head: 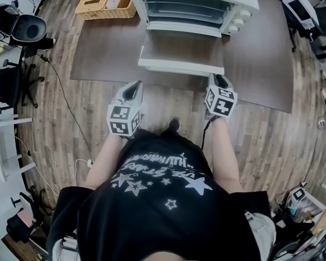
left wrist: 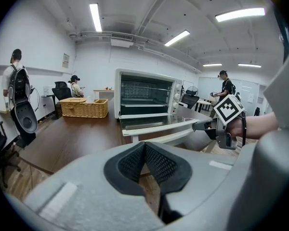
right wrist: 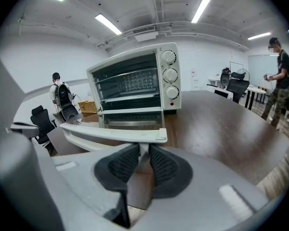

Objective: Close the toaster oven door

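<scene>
White boxy toaster oven [head: 195, 4] on dark smooth worktop [head: 108, 53], glass door [head: 182, 48] open, lying flat. Ribbed black pads [right wrist: 120, 167] of R claw [right wrist: 140, 158] clamped on bar handle [right wrist: 111, 134], right end; L claw [left wrist: 144, 150] pinched shut, empty.

The right gripper [head: 217, 79] tilts slightly downward at the right front corner of the open toaster oven door [head: 179, 48]. Its pads [right wrist: 161, 165] are clamped on the post at the right end of the door handle [right wrist: 111, 134]. The left gripper [head: 136, 87] hangs just short of the door's left front corner, clear of it and tilted likewise, its jaws together and empty.
</scene>
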`<action>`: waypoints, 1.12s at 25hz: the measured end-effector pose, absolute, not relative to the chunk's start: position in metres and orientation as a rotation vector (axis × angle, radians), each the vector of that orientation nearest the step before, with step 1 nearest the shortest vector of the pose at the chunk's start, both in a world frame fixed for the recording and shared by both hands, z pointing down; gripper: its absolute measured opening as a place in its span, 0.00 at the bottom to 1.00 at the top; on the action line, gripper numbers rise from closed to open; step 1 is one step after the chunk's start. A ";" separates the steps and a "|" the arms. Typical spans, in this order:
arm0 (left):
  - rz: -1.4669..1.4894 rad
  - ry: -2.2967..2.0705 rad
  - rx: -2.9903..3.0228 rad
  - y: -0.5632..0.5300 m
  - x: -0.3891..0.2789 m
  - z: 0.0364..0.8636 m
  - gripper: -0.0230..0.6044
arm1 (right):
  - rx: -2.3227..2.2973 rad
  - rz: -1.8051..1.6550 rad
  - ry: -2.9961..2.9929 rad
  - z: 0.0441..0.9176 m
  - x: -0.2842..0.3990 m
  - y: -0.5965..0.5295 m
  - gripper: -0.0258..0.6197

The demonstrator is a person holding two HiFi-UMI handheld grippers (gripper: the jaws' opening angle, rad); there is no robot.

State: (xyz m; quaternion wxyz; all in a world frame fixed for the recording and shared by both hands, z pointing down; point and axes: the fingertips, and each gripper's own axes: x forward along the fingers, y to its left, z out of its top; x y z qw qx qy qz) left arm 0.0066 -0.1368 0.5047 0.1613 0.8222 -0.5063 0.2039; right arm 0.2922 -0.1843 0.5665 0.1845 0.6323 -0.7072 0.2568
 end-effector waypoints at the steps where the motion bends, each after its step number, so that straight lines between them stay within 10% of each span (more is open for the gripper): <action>1: 0.579 -1.449 2.347 -0.138 0.006 0.504 0.05 | 1.785 0.723 -1.998 0.564 0.293 -0.185 0.16; 28: 0.494 -1.508 2.372 -0.162 -0.022 0.467 0.05 | 1.916 0.683 -2.072 0.493 0.298 -0.203 0.15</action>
